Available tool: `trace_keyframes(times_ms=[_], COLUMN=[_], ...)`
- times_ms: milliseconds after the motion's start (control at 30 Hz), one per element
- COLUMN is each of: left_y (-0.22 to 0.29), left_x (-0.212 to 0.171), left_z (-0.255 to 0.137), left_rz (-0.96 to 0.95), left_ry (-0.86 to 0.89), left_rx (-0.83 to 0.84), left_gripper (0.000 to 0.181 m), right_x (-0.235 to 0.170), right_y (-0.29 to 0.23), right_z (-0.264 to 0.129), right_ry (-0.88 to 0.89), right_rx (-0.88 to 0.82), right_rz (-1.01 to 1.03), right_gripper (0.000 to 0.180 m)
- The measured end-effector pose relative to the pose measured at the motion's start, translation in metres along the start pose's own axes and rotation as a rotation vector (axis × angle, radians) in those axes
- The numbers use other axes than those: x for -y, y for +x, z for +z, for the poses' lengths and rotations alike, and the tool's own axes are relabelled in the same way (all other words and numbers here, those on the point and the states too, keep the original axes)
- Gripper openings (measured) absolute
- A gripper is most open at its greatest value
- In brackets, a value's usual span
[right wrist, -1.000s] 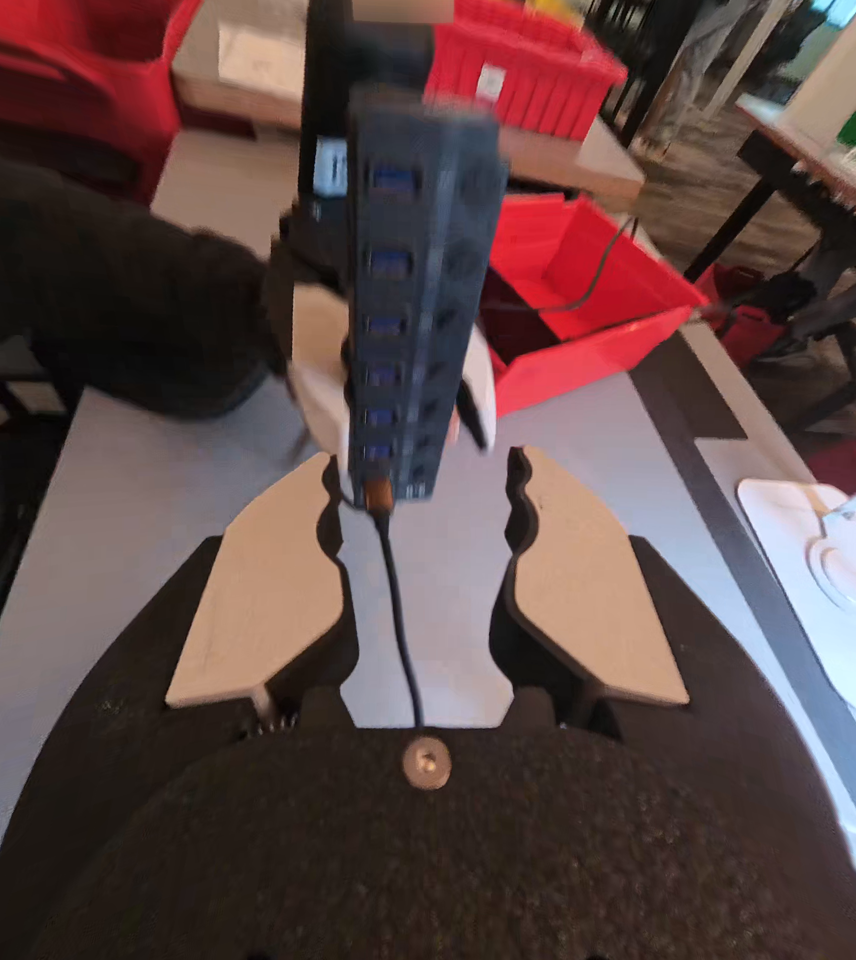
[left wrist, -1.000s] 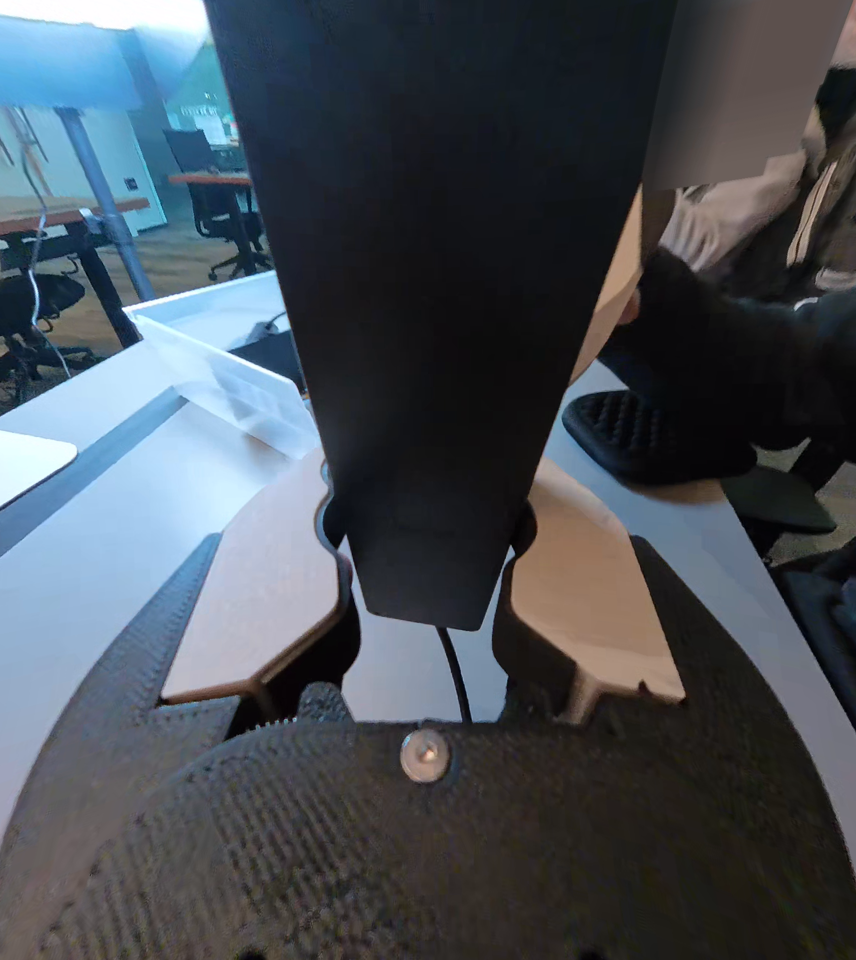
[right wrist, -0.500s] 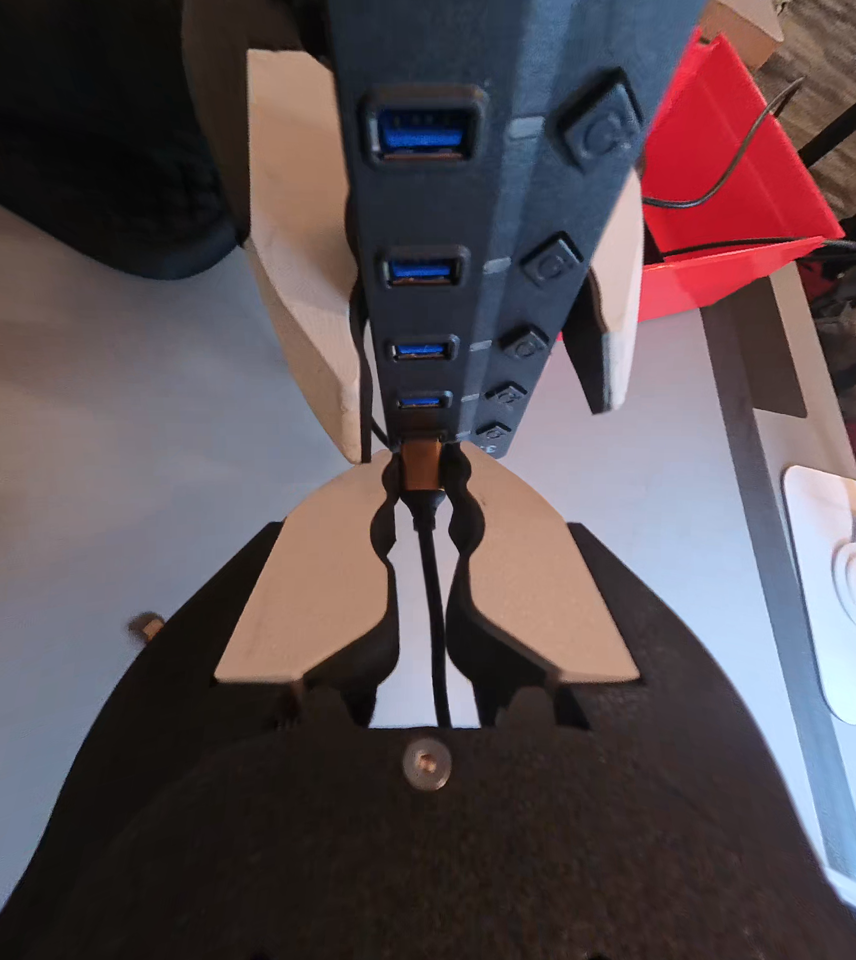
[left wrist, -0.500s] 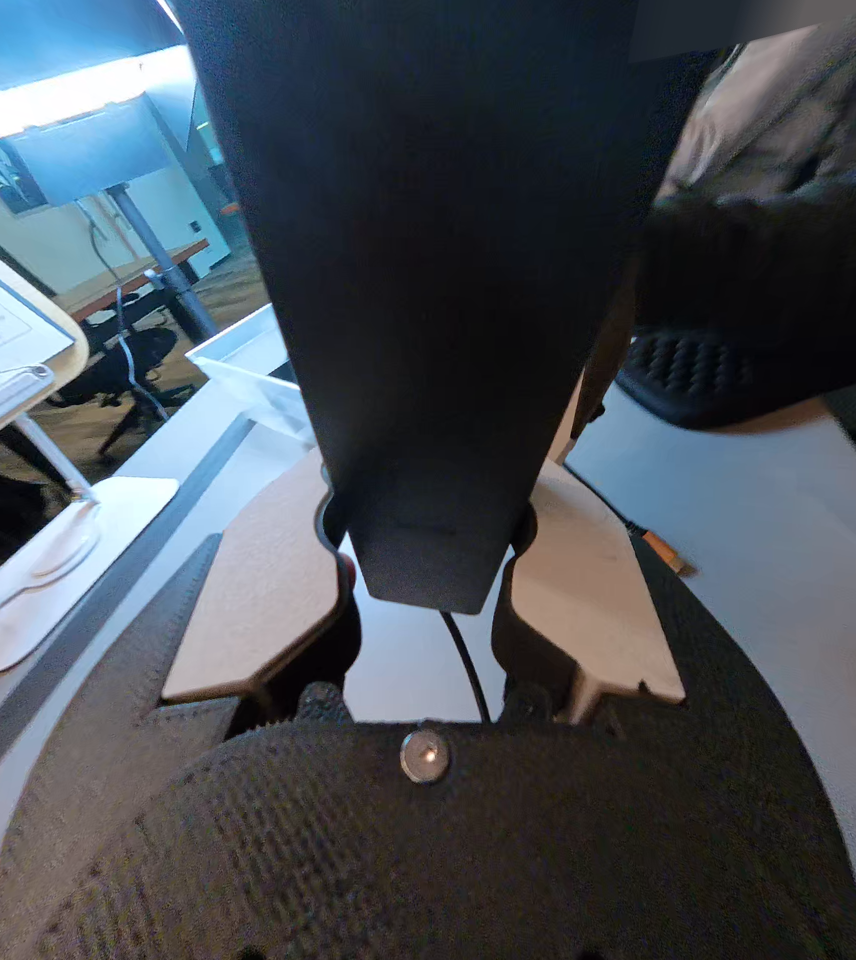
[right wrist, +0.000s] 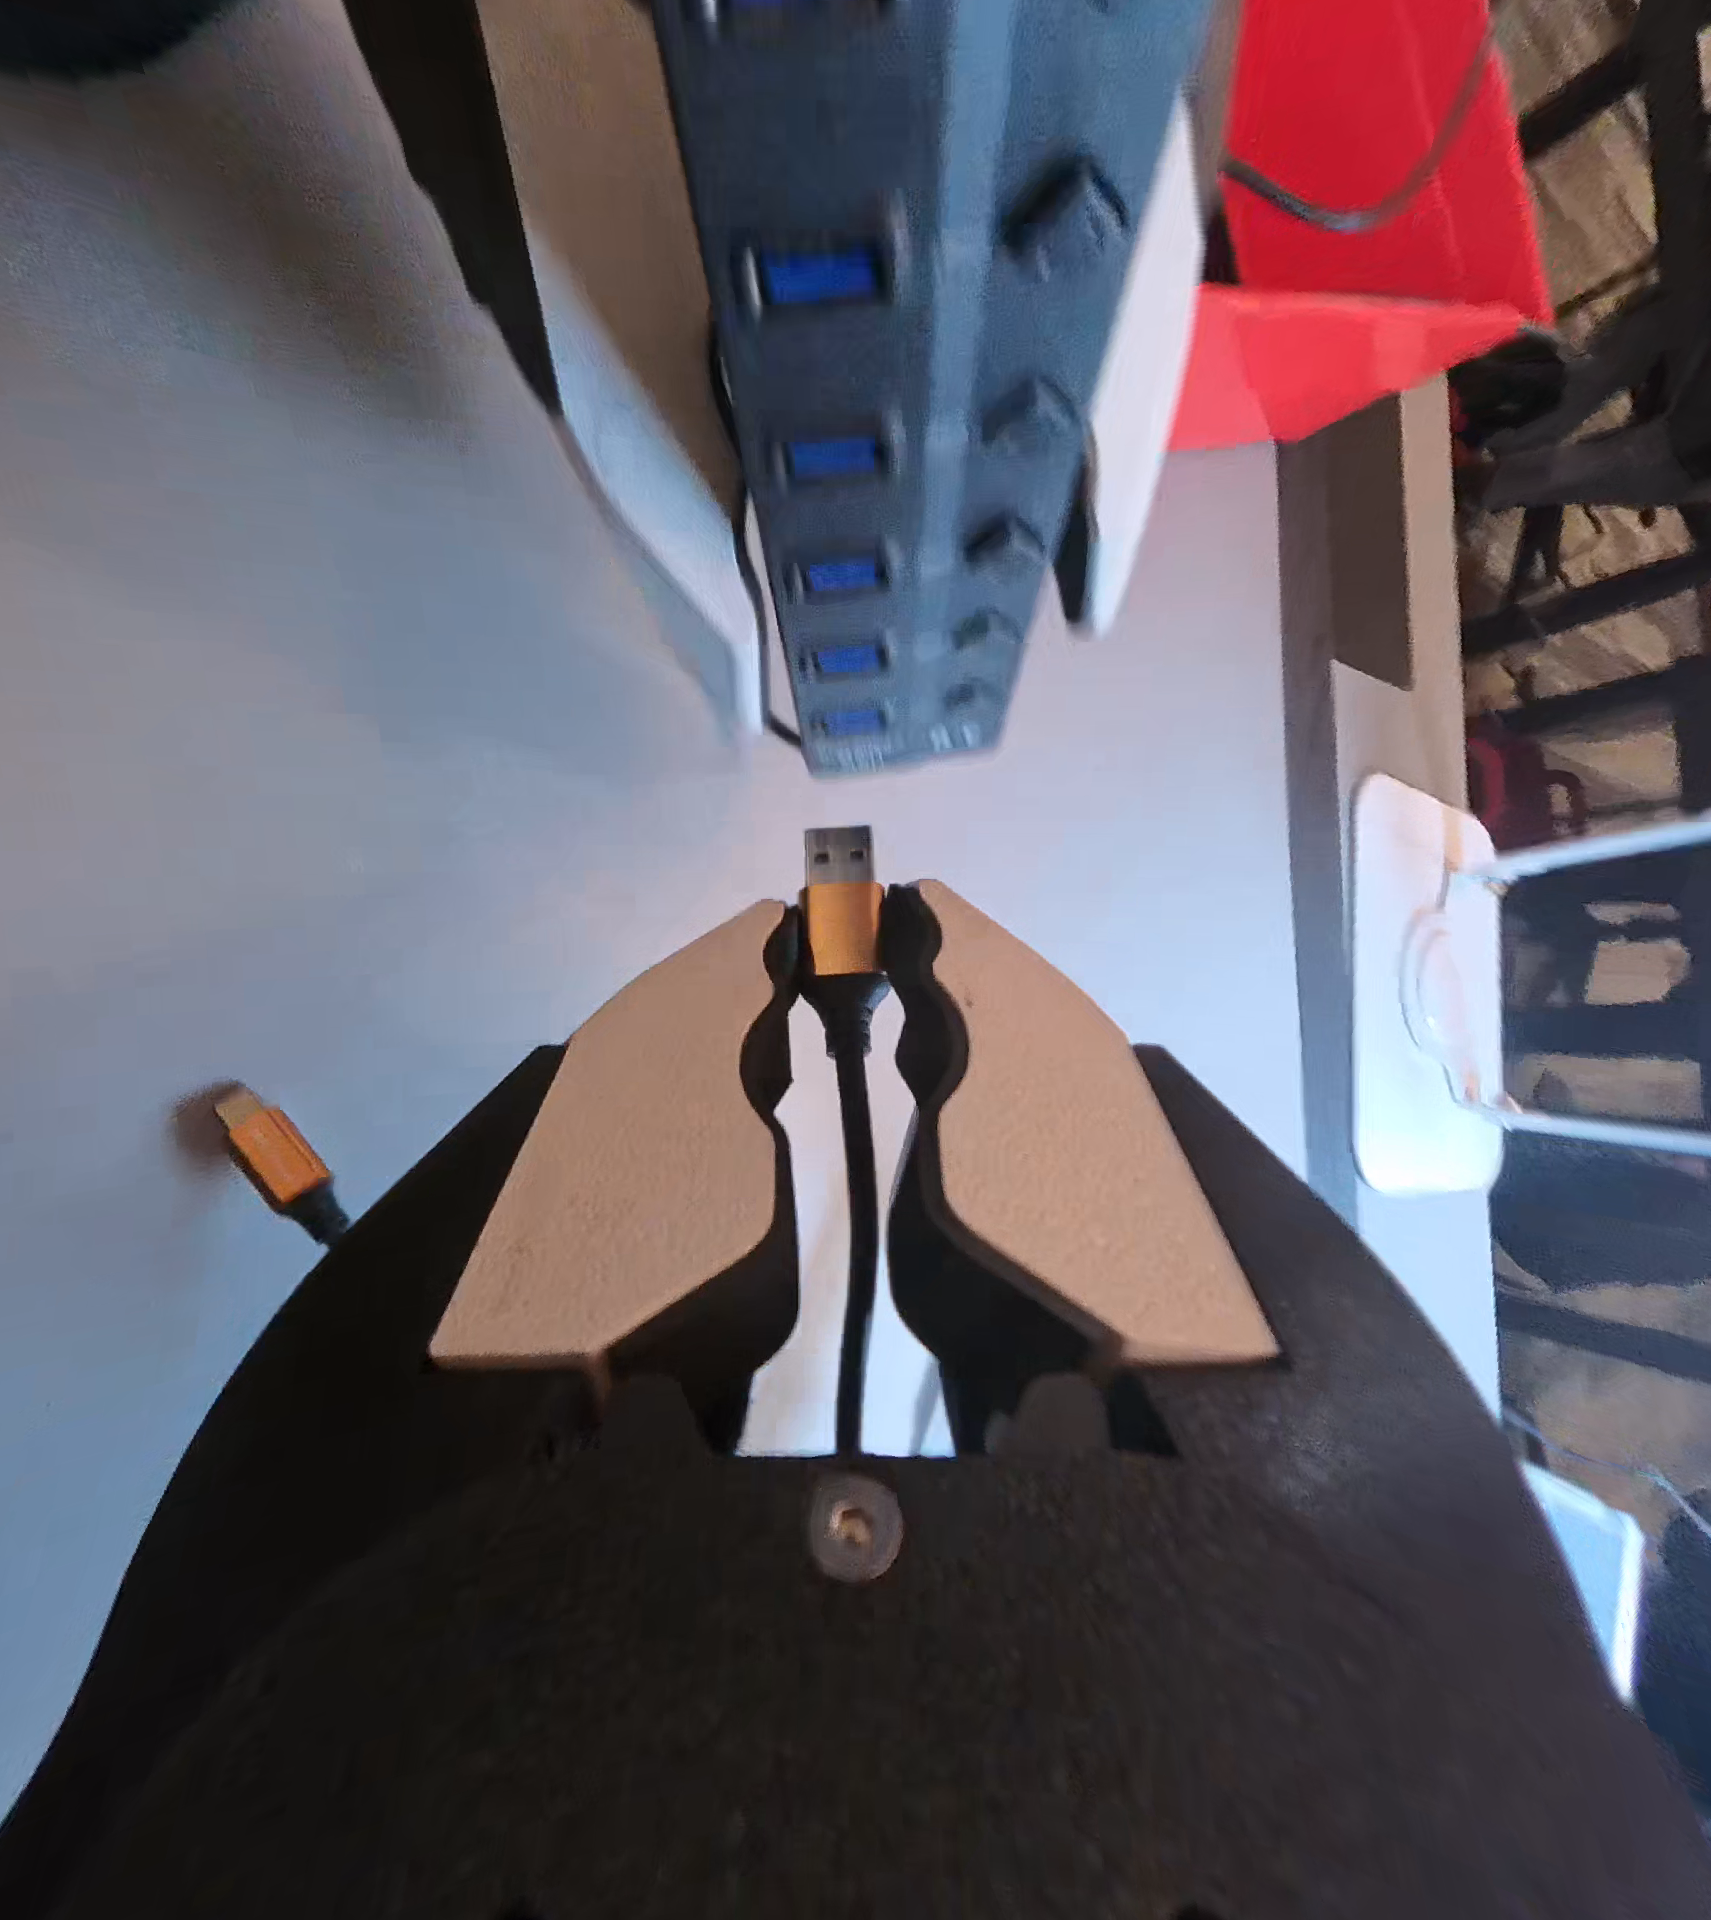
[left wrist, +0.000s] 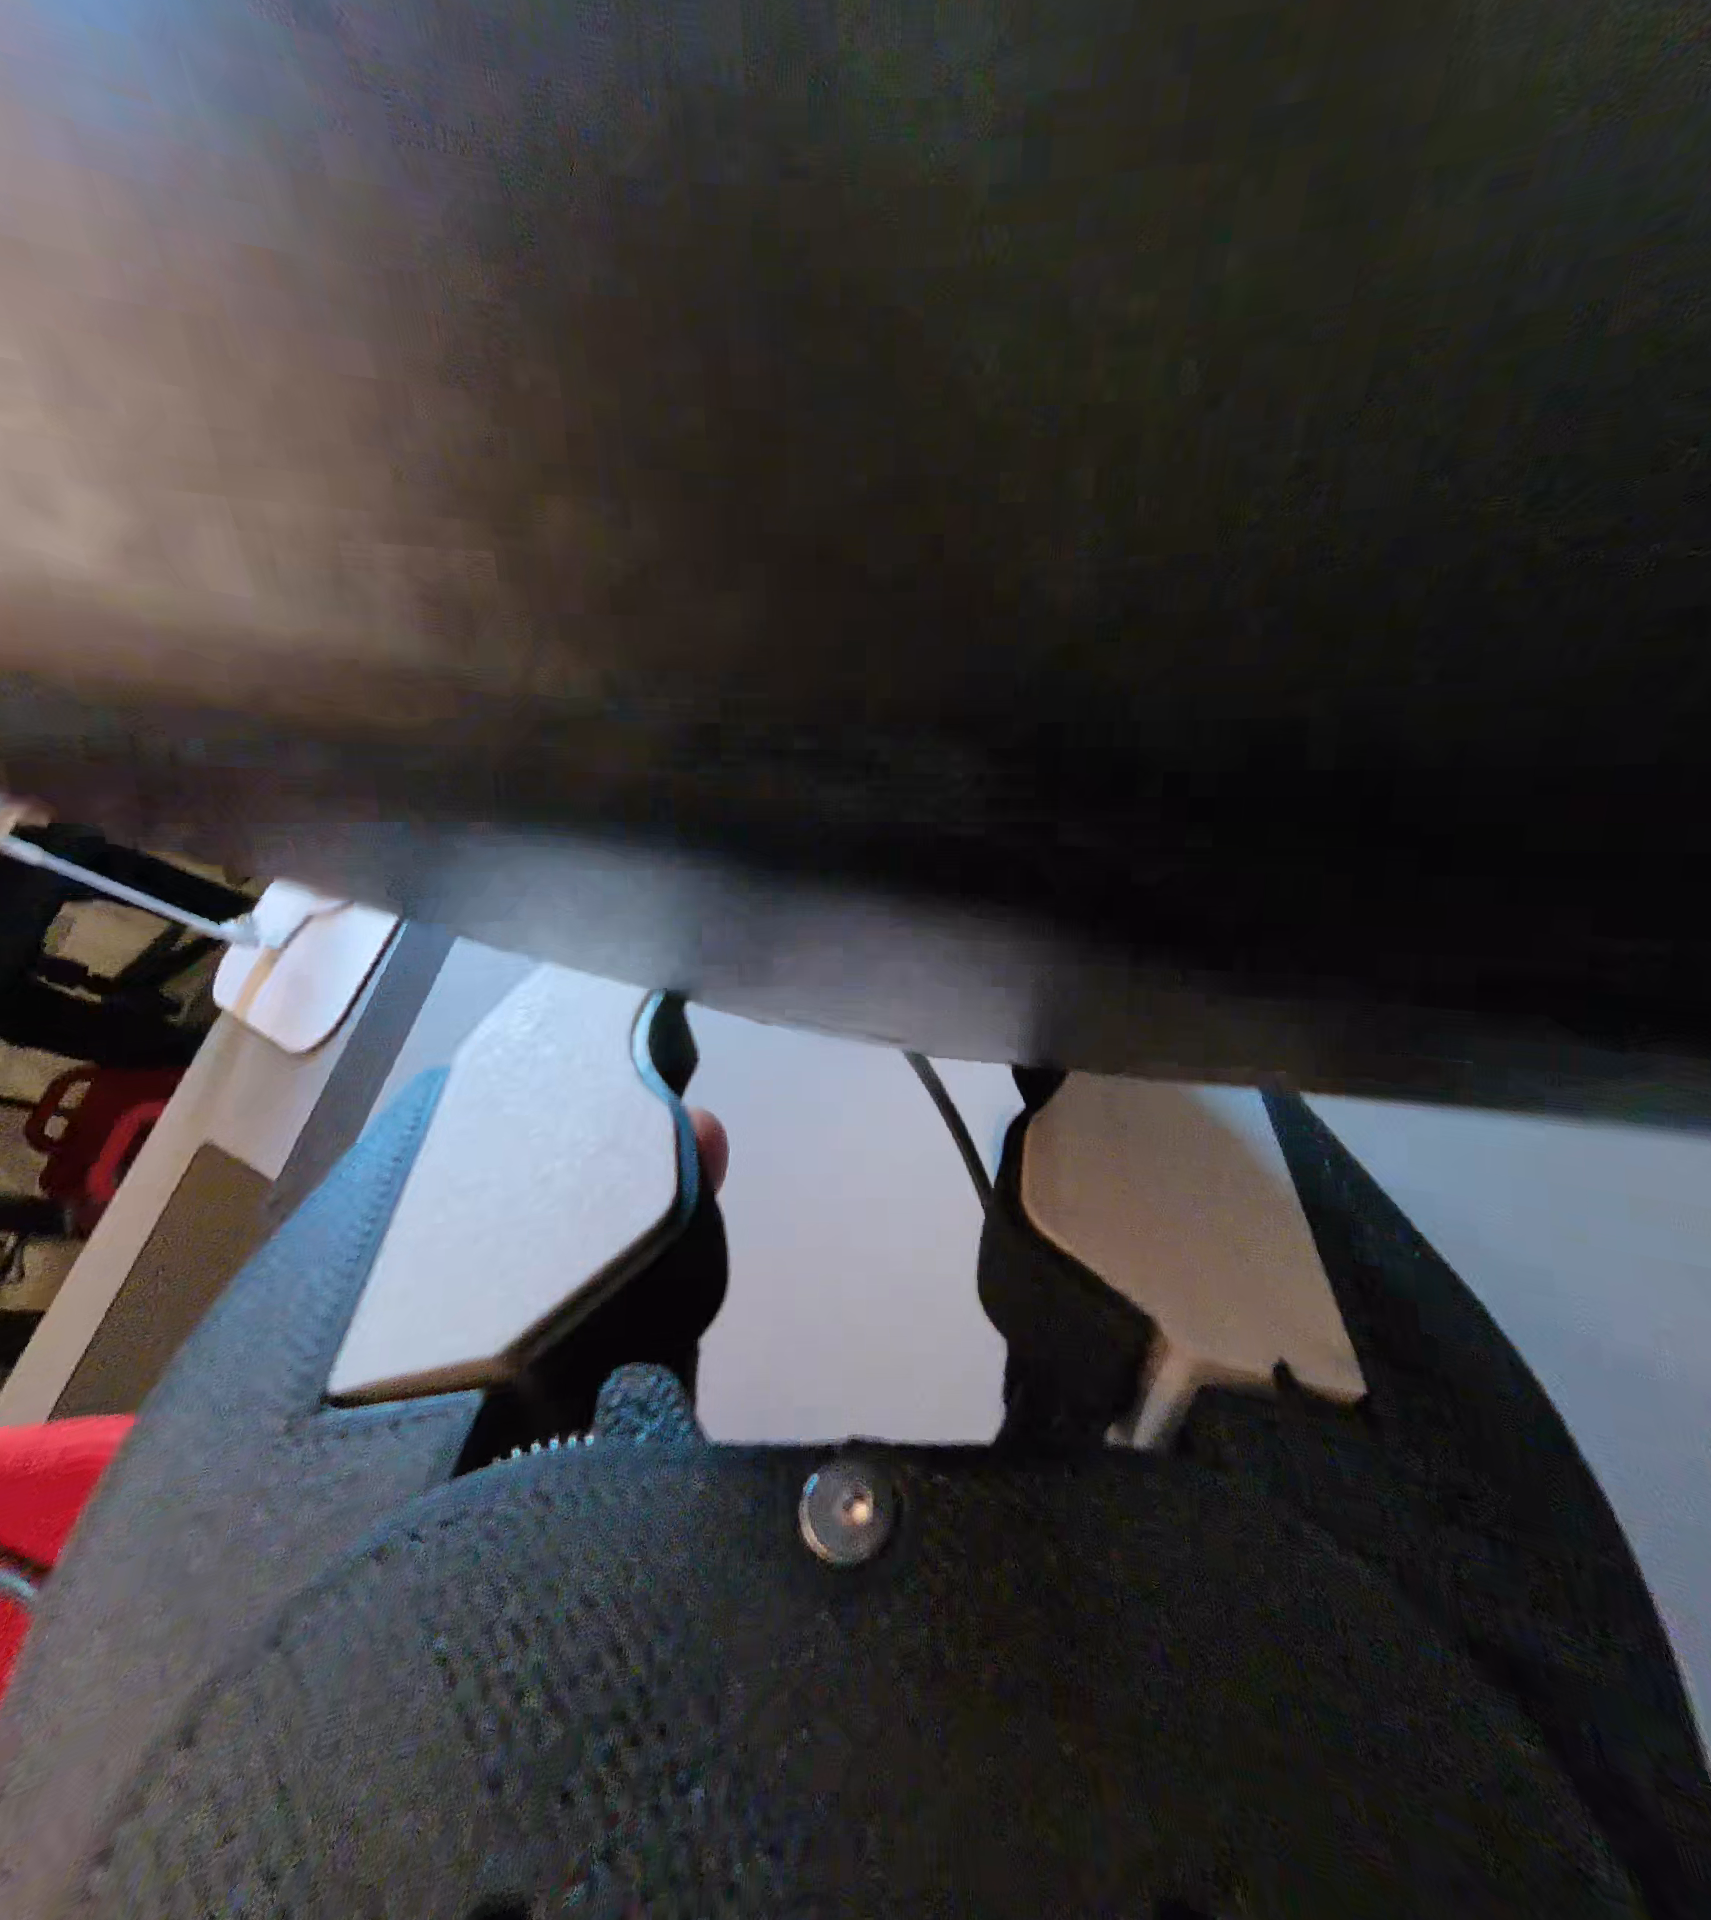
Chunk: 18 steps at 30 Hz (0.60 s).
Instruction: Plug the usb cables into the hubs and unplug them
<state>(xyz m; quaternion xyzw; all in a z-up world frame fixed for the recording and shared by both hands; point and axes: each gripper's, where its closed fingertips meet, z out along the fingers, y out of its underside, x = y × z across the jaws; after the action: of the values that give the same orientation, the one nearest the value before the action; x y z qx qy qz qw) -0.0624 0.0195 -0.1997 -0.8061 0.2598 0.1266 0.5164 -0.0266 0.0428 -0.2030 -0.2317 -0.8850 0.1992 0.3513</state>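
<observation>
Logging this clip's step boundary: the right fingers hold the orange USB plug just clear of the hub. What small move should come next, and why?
Probably lower the orange-shelled USB plug to the grey table and release it. Its metal tip sits apart from the dark multi-port hub, whose visible blue ports are empty, so the unplug looks done. Another orange connector already lies on the table. The right gripper is clamped on the plug.

Left gripper (left wrist: 846, 1049) has a big dark hub (left wrist: 1090, 623) wedged between its fingers — it's so close and blurry it fills most of the shot. A thin black cable (left wrist: 950, 1112) drops from it over the grey tabletop (left wrist: 1557, 1299), with a white stand base (left wrist: 300, 966) by the left edge.
</observation>
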Motion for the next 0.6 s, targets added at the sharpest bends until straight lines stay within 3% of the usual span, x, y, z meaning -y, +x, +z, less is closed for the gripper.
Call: trace_keyframes(times_ms=[133, 300, 533, 600], left_y=[-0.018, -0.013, 0.002, 0.003], left_x=[-0.012, -0.005, 0.006, 0.008], left_z=[-0.005, -0.005, 0.0, 0.0], left_rz=[-0.053, -0.077, -0.102, -0.135], left_ry=[-0.011, 0.021, 0.056, 0.076], left_rx=[0.015, -0.012, -0.062, -0.086], left_gripper=[0.062, 0.063, 0.063, 0.063], right_x=[-0.018, -0.044, -0.066, -0.074], right_y=[0.033, 0.095, 0.178, 0.183], right_z=[-0.027, -0.079, -0.194, -0.204], right_ry=[0.07, 0.18, 0.47, 0.478], right_rx=[-0.091, -0.339, -1.068, -1.156], right_rz=[0.123, 0.248, 0.261, 0.243], right_gripper=[0.017, 0.017, 0.017, 0.016])
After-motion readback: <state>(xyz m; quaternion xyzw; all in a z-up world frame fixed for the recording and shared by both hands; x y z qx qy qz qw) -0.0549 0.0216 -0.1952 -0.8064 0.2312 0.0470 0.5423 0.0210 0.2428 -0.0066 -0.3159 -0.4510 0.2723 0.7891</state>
